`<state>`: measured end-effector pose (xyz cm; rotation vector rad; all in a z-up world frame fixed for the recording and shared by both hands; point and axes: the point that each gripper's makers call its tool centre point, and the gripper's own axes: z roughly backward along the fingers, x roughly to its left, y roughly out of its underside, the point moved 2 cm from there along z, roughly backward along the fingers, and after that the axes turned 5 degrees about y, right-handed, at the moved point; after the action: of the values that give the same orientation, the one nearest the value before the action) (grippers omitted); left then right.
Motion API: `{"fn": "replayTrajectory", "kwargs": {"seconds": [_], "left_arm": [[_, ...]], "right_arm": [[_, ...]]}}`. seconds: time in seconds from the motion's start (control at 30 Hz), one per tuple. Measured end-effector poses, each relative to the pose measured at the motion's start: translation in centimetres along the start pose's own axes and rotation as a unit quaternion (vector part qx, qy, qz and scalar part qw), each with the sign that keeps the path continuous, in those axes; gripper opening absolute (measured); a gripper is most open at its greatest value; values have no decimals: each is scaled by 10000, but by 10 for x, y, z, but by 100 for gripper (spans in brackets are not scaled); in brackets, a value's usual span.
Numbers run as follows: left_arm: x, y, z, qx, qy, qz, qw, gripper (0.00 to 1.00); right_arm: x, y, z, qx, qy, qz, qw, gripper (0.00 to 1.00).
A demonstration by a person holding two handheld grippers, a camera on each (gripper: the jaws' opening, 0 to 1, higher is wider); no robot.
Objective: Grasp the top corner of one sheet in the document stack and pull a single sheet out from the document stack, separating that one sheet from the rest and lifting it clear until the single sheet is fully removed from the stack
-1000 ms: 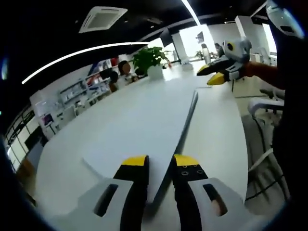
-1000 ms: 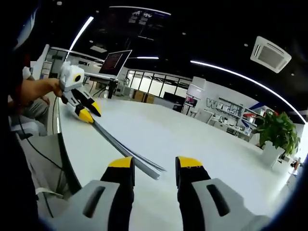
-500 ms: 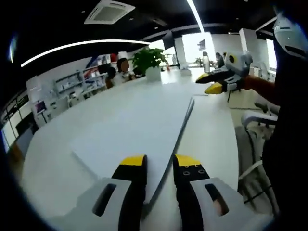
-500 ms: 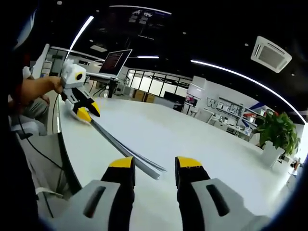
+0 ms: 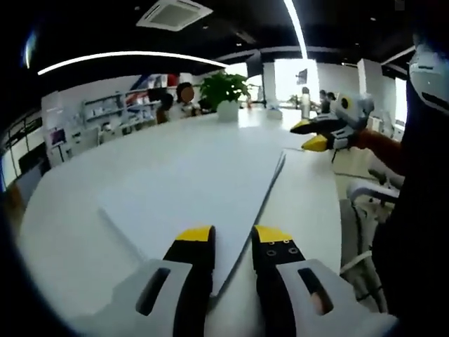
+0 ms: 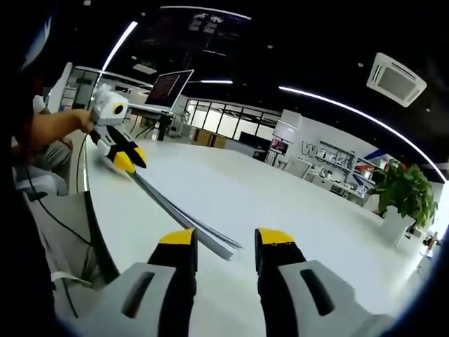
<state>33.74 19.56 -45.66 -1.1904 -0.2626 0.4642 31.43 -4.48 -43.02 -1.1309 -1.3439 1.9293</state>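
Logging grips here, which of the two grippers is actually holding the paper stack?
The left gripper, clamped on the document stack's near corner; the right gripper hangs open just short of it.

Wide bare bench (image 5: 84, 210) lies open left of the stack (image 5: 210, 189). A potted plant (image 5: 224, 95) stands at its far end; a chair (image 5: 368, 193) crowds the right edge.

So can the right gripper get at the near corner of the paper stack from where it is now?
Probably yes: the right gripper is open, the document stack corner sits just ahead between its jaws, and nothing blocks it.
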Motion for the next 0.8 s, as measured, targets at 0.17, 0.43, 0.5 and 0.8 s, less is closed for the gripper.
{"fn": "replayTrajectory", "kwargs": {"seconds": [0.17,0.43,0.5,0.8], "left_arm": [[10,-1,1,-9,136,401,9991,15],[0,-1,-1,164,130,59,9998,20],[0,0,-1,180,61,-137,9997,21],[-5,0,-2,295,-153,-803,9962,21]], "right_arm": [[0,-1,0,-1,-14,9,10000,33],[0,1,0,35,-14,-3,10000,32],[1,2,-1,37,-30,-12,10000,33],[3,0,-4,18,-40,32,10000,34]]}}
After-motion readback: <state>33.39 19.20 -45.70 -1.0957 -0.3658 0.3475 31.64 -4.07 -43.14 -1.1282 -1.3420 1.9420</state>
